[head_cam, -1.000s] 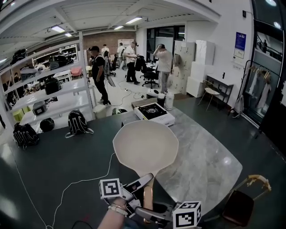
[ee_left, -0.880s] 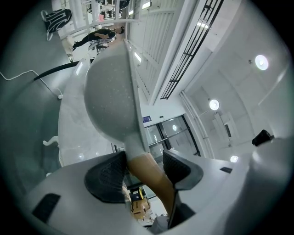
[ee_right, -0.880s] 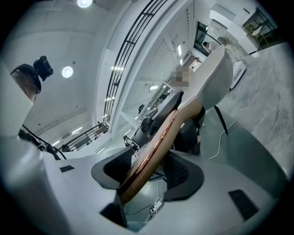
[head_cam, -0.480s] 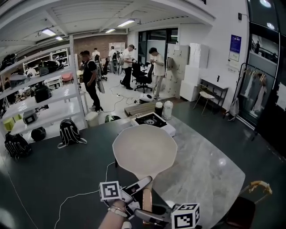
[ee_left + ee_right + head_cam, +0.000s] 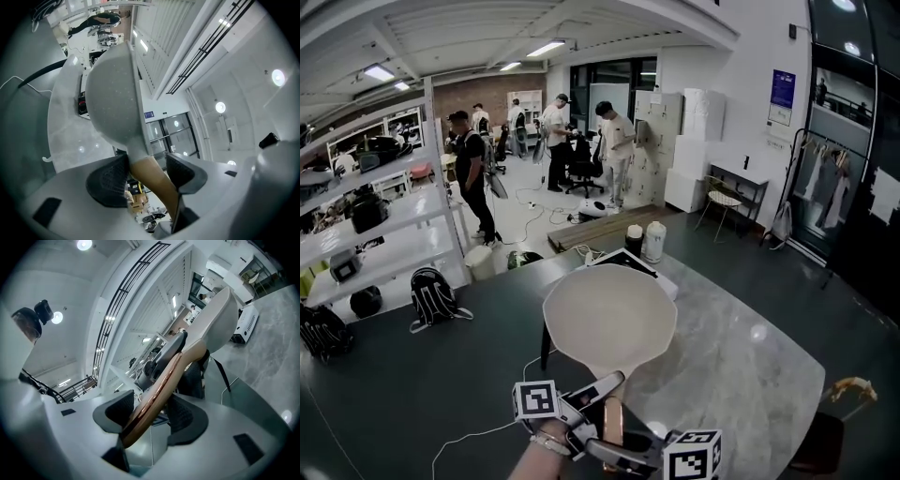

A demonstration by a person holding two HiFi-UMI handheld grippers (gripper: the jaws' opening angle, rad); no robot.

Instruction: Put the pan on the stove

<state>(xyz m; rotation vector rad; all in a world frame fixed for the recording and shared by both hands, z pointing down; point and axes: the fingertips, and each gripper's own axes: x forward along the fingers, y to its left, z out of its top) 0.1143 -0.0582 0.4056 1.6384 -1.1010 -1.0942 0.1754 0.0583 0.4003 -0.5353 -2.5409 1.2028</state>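
Bright ceiling lights (image 5: 546, 47), sharp focus, fisheye-warped edges.

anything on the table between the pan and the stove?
Nothing visible. In the head view the held pan's far rim overlaps the stove; the right gripper view shows only bare marble tabletop near it.

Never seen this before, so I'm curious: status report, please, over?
Left gripper and right gripper both shut on pan handle. Pan aloft, short of stove. Nothing seen between them.

one pan (image 5: 609, 319), one stove (image 5: 667, 285), two jars (image 5: 634, 240) (image 5: 653, 242), two black bags (image 5: 431, 295) (image 5: 319, 330), two tools: left tool (image 5: 146, 171), right tool (image 5: 150, 411).
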